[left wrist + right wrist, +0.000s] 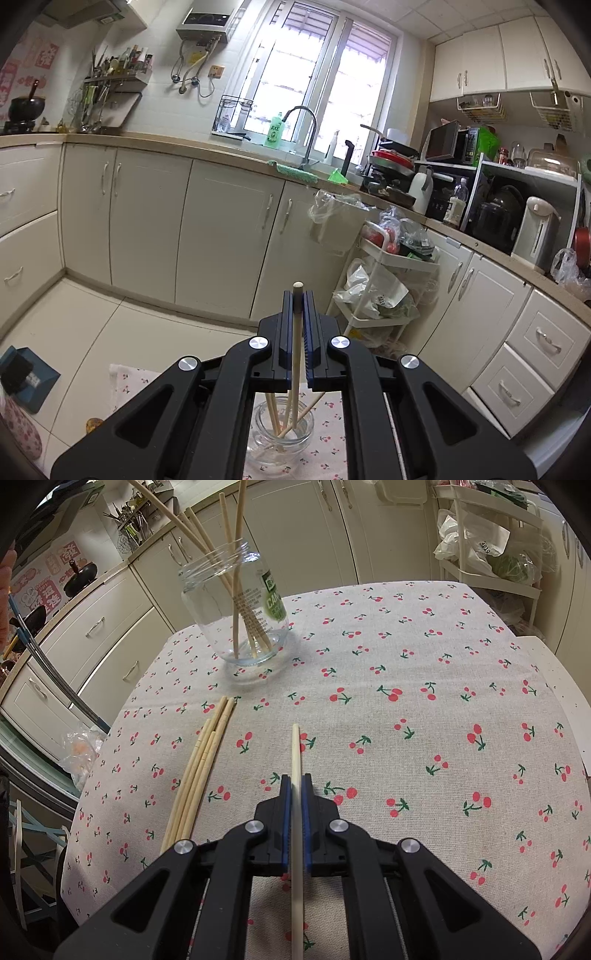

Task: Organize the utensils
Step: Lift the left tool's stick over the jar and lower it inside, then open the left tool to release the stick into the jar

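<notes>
On the left of the cherry-print cloth (424, 657) covering the counter, four loose chopsticks (199, 771) lie side by side in a bundle, just left of the right tool (295, 786). Beyond them stands one clear glass jar (236, 605), holding about five chopsticks leaning against its rim. The right tool is closed on a single pale chopstick (296, 753), which runs straight forward between its blue pads, tip past them above the cloth. The left tool (297, 299) is shut on one upright chopstick (296, 339), its lower end inside the jar (280, 432) directly below, among several others.
</notes>
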`<state>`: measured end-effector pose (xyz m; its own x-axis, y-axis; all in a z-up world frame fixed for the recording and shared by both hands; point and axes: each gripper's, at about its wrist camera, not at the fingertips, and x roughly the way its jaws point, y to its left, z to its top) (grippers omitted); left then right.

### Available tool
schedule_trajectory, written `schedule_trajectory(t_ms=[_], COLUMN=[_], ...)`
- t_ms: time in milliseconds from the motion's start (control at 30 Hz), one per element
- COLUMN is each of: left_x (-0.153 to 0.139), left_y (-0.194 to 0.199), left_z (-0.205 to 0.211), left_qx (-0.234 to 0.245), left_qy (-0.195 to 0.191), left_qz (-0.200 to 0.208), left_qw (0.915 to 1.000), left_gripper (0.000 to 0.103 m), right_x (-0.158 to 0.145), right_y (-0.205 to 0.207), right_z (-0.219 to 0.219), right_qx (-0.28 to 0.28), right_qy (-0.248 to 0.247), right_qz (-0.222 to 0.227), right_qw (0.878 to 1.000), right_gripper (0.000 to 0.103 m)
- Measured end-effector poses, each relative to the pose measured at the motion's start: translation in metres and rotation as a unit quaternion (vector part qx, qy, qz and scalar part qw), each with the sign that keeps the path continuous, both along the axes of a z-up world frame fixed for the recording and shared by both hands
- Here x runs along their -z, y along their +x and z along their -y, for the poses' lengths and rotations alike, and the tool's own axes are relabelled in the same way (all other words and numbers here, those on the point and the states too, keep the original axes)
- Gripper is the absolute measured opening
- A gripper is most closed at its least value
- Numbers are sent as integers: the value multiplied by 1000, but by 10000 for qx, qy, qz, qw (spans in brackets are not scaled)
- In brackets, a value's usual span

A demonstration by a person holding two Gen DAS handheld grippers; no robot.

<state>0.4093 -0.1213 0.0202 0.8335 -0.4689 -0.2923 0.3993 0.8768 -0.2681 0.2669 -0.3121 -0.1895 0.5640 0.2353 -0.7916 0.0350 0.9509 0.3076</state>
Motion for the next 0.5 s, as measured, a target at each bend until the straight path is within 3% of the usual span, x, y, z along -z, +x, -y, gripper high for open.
schedule_trajectory(t_ms=[233, 500], left_x=[19, 63], left_y=[18, 45], left_z=[18, 36], left_qx=[26, 65], left_qy=[490, 986], left_qz=[-310, -927], left_qw=[9983, 9908], left_gripper=[5, 5], right_x=[0, 1], right_y=[0, 0], right_z=[0, 3], right_qx=[0, 13], right_qy=[14, 104], right_qz=[1, 9], right_qw=[10000, 9999], right_gripper=[6, 6])
